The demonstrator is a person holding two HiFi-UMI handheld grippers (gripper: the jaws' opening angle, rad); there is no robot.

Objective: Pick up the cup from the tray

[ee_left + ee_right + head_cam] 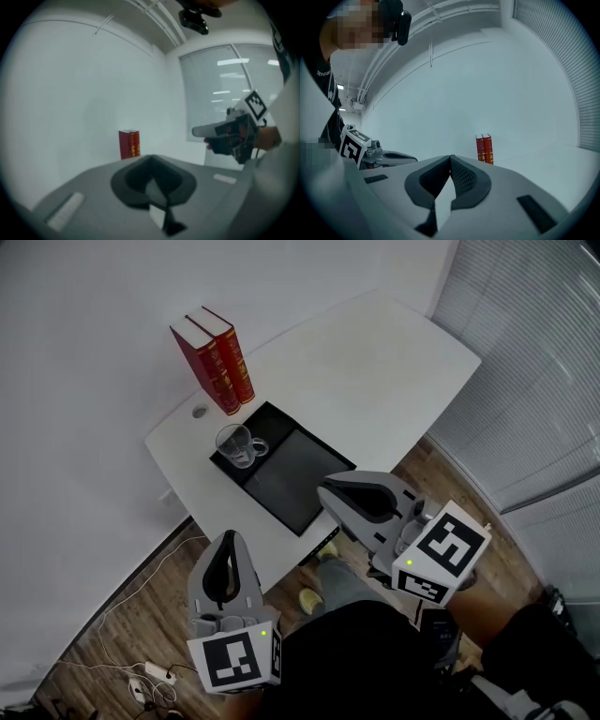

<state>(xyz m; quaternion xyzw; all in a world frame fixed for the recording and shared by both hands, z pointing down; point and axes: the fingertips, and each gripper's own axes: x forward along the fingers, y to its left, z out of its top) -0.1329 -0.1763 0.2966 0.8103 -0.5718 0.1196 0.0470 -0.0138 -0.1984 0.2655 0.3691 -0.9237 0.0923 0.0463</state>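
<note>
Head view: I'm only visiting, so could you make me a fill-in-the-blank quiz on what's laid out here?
1. On the black tray stands a clear glass ____.
2. Near the tray, two ____ books stand upright.
3. The left gripper and the right gripper each have their jaws ____, with nothing between them.
4. The table is ____ in colour.

Missing words: cup; red; shut; white.
</note>
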